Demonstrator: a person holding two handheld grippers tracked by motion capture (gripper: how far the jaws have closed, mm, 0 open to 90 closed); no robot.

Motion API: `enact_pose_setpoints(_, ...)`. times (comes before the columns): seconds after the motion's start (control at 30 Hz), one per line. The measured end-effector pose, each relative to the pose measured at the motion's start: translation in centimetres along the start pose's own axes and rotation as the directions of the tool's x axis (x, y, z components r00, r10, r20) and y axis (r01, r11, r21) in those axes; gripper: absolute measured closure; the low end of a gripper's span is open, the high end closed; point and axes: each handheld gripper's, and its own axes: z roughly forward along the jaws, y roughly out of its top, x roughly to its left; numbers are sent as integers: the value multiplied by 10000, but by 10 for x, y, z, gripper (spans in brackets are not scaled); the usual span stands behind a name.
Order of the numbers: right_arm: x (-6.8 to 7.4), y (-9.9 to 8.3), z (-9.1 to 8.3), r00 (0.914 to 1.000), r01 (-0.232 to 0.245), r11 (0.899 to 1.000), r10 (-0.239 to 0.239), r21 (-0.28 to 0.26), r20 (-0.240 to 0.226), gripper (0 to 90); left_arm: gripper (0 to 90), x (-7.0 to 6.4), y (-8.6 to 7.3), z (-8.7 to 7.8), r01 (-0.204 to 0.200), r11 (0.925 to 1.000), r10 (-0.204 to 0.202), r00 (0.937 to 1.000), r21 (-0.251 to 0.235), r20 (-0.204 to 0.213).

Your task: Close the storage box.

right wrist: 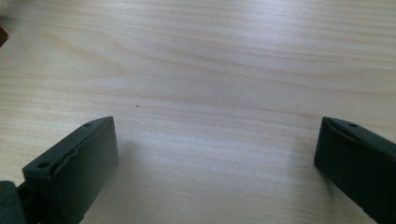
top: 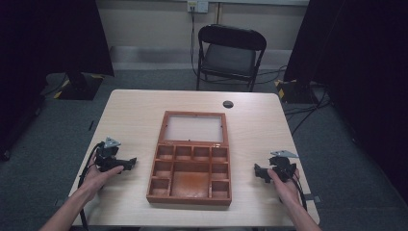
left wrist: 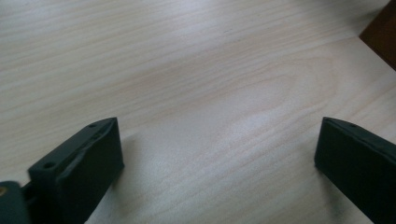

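A brown wooden box with several small compartments lies open in the middle of the table, its glass-panelled lid folded back flat behind it. All compartments look bare. My left gripper rests on the table to the left of the box, jaws wide apart over bare wood. A dark corner of the box shows at the upper right of the left gripper view. My right gripper rests to the right of the box, also open with nothing between its jaws.
The light wooden table has a round cable hole near its far edge. A black folding chair stands behind the table. Dark curtains hang at both sides, and cables run across the grey floor at the right.
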Motion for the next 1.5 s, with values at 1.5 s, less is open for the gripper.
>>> enact_pose_setpoints(1.5, 39, 91, 3, 9711, 1047, 9921, -1168, -685, -2083, 172, 202, -33, 88, -12, -93, 9956, 250, 9854, -931, 1685)
